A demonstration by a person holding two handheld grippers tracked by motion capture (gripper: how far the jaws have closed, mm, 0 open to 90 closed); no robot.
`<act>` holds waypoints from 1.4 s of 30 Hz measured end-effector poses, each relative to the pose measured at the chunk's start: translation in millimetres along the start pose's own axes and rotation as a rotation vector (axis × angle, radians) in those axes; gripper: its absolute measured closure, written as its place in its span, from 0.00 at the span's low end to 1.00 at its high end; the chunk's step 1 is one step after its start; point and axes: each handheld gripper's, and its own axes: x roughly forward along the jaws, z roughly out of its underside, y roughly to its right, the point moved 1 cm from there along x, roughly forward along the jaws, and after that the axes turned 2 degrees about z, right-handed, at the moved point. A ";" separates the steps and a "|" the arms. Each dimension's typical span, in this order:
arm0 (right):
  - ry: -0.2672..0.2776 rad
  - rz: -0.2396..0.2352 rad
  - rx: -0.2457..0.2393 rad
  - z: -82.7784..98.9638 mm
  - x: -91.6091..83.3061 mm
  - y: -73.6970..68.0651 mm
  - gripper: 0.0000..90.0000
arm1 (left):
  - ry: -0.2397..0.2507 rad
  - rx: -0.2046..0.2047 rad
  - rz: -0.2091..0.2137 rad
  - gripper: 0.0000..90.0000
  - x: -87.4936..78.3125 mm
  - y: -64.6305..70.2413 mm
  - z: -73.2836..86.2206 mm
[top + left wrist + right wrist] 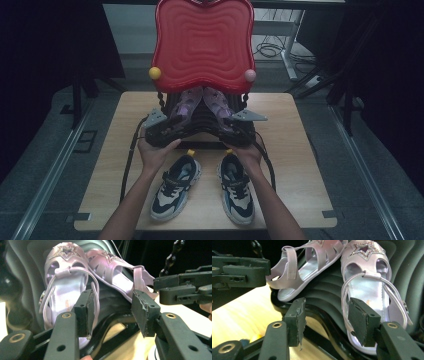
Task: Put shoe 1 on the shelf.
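A pair of lilac sandals with glittery stars lies on a black ribbed tray (202, 124) under a raised red lid (202, 45). My left gripper (176, 124) is at the tray's front left. Its pads stand apart in the left gripper view (112, 297), beside the heel strap of one sandal (66, 277), with nothing pressed between them. My right gripper (229, 125) is at the front right. It is open (325, 305) in front of the other sandal (367, 287), whose thin straps hang by the right pad.
Two dark-and-white sneakers (175, 187) (237, 187) stand side by side on the wooden table (295, 150), just behind my hands. A yellow ball (155, 73) and a pink ball (250, 75) sit at the lid's lower corners. Cables trail down both sides.
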 end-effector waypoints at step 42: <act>-0.056 -0.119 -0.055 69.0 -70.3 -7.0 0.55 | -0.121 -0.060 0.127 0.65 -70.1 29.9 52.3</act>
